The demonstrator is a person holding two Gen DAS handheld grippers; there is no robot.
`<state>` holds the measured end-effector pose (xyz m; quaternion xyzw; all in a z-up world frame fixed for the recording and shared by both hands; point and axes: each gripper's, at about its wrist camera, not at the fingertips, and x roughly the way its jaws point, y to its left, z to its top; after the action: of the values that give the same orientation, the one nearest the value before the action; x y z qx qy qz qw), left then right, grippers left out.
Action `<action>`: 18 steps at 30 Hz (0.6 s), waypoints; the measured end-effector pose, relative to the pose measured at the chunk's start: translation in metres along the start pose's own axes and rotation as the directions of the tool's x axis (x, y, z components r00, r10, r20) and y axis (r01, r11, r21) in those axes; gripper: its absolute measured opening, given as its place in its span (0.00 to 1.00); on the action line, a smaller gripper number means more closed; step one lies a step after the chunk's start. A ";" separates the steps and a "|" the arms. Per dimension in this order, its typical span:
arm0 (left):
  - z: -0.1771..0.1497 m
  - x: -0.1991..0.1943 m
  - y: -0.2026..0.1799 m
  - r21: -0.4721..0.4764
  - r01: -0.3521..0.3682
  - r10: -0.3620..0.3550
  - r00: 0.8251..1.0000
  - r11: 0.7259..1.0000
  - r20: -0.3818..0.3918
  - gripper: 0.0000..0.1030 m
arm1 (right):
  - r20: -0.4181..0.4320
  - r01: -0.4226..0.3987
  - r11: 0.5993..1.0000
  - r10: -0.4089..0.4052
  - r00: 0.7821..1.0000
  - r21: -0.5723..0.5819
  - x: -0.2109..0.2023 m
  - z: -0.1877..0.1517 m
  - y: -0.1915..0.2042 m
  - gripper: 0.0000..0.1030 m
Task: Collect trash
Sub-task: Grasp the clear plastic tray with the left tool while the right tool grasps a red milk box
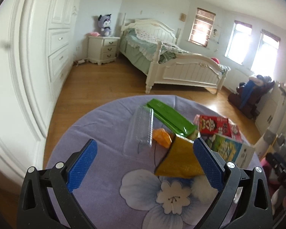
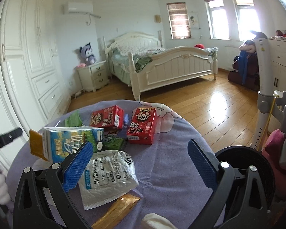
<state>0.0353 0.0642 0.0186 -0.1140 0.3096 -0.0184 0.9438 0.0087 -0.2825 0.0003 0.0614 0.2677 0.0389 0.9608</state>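
Observation:
Trash lies on a round table with a purple flowered cloth [image 1: 104, 126]. In the left wrist view my left gripper [image 1: 145, 160] is open above the cloth, a mustard-yellow packet [image 1: 179, 160] by its right finger. Beyond it lie a clear plastic clamshell [image 1: 141, 131], an orange wrapper [image 1: 162, 137], a green wrapper [image 1: 171, 117], a red carton [image 1: 213, 126] and a blue-green milk carton [image 1: 228, 147]. In the right wrist view my right gripper [image 2: 141, 164] is open over a crumpled white pouch [image 2: 106, 175]. Two red cartons [image 2: 107, 117] [image 2: 142, 126], the milk carton [image 2: 70, 141] and a gold sachet [image 2: 116, 210] lie around it.
A black bin [image 2: 244, 164] stands right of the table [image 2: 171, 152]. A grey-white stand [image 2: 263, 87] and a pink object [image 2: 278, 148] crowd that side. A white wardrobe [image 1: 34, 57] lines the left wall. The bed [image 1: 171, 63] and nightstand [image 1: 104, 49] stand beyond open wooden floor [image 2: 209, 99].

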 end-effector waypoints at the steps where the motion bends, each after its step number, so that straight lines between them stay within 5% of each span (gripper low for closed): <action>1: 0.011 0.006 0.007 -0.003 0.010 -0.010 0.999 1.000 -0.030 0.96 | -0.027 -0.032 0.999 0.032 0.999 0.002 0.007 0.012 -0.004 0.95; 4: 0.032 0.041 0.011 0.080 -0.004 0.016 0.989 0.997 -0.145 0.91 | -0.138 -0.158 0.987 0.153 0.979 -0.023 0.038 0.053 0.001 0.95; 7: 0.037 0.080 0.005 0.115 0.080 -0.047 0.961 0.990 -0.271 0.78 | -0.259 -0.313 0.947 0.285 0.923 -0.075 0.076 0.093 0.033 0.95; 10: 0.034 0.110 -0.002 0.178 0.051 0.008 0.949 0.983 -0.316 0.67 | -0.383 -0.346 0.929 0.275 0.882 -0.131 0.125 0.118 0.063 0.92; 14: 0.033 0.131 0.013 0.122 0.079 -0.030 0.932 0.989 -0.362 0.61 | -0.544 -0.300 0.939 0.165 0.823 -0.169 0.184 0.112 0.077 0.92; 16: 0.033 0.137 0.017 0.109 0.090 -0.044 0.928 0.990 -0.370 0.56 | -0.603 -0.321 0.934 0.167 0.780 -0.156 0.200 0.100 0.076 0.92; 18: 0.034 0.144 0.023 0.076 0.114 -0.077 0.920 0.991 -0.384 0.55 | -0.628 -0.313 0.941 0.168 0.760 -0.126 0.209 0.092 0.067 0.92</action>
<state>0.1710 0.0786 -0.0434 -0.0776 0.4794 -0.1011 0.8683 0.2322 -0.2029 -0.0185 -0.0287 0.5459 0.2100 0.8106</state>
